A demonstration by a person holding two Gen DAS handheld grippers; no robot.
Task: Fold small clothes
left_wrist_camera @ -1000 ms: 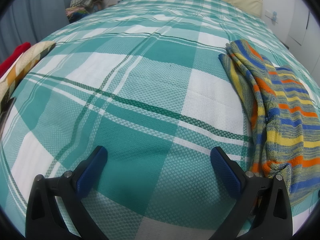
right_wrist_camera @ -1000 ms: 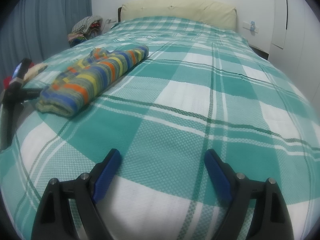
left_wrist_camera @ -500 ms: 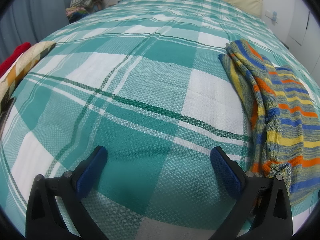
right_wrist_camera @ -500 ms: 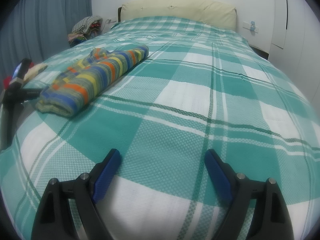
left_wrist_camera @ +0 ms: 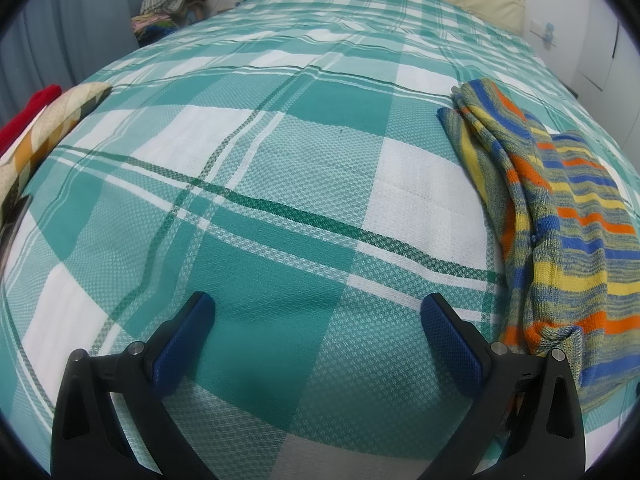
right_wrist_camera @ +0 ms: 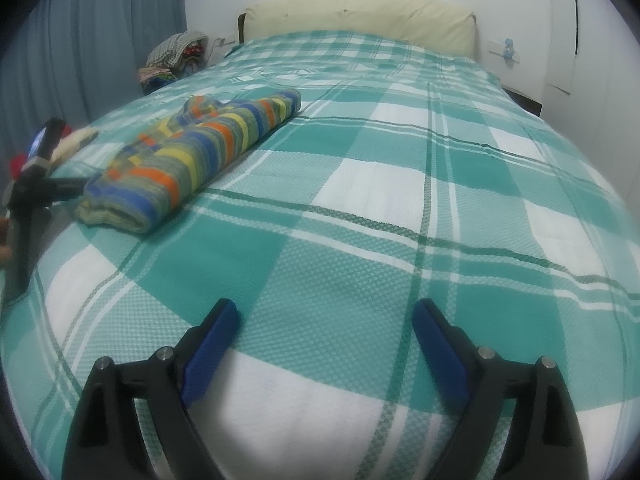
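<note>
A folded striped knit garment [left_wrist_camera: 560, 216] in blue, orange, yellow and grey lies on the green-and-white checked bed [left_wrist_camera: 280, 160], at the right of the left wrist view. In the right wrist view it [right_wrist_camera: 200, 152] lies at the left. My left gripper [left_wrist_camera: 318, 312] is open and empty, low over the bed, to the left of the garment. My right gripper [right_wrist_camera: 324, 316] is open and empty over bare bedcover, to the right of the garment. The left gripper's black body [right_wrist_camera: 28, 192] shows at the far left of the right wrist view.
More clothes, a red one [left_wrist_camera: 28, 112] and a cream patterned one [left_wrist_camera: 52, 128], lie at the bed's left edge. A pile of clothes [right_wrist_camera: 176, 60] sits beside the headboard by the blue curtain [right_wrist_camera: 80, 40]. A cream headboard [right_wrist_camera: 360, 16] and white wall stand behind.
</note>
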